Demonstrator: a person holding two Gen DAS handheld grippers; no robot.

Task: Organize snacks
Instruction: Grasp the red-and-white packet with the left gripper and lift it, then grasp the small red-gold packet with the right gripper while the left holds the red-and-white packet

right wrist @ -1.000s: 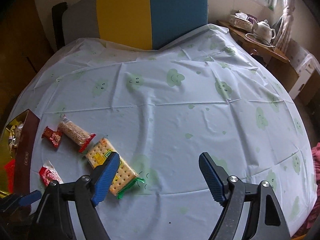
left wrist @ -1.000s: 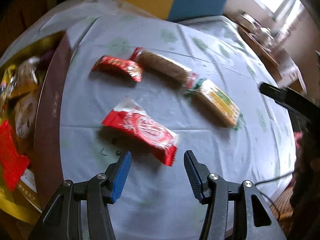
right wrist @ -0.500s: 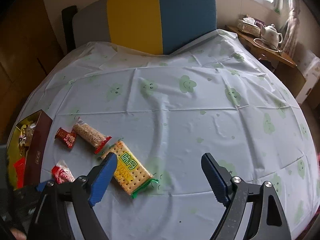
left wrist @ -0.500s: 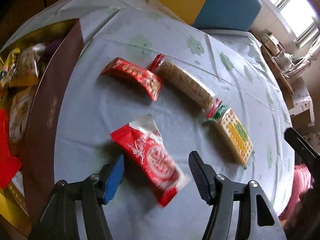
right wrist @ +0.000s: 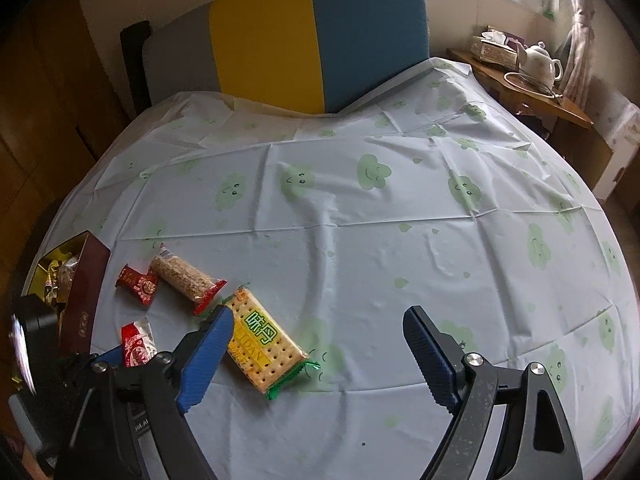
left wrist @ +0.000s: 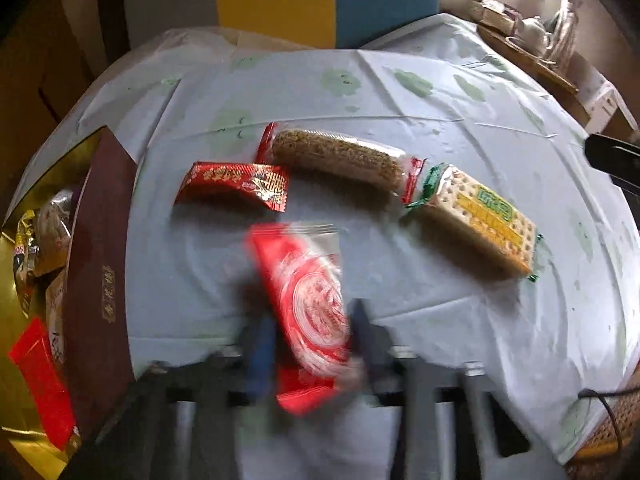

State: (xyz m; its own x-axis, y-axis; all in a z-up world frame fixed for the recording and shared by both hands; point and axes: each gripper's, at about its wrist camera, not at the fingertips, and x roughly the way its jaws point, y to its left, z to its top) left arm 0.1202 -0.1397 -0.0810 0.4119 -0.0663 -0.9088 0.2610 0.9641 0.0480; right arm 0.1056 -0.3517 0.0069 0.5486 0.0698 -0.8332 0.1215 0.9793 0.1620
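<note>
Jaws of left gripper [left wrist: 310, 344] just closed, clamping red wafer pack [left wrist: 308, 300]

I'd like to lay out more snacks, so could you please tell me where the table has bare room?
The tablecloth is bare from the cracker pack across to the right edge and back to the sofa. It is crowded at the left edge: the gift box, small red packet, oat bar and crackers cluster together.
</note>
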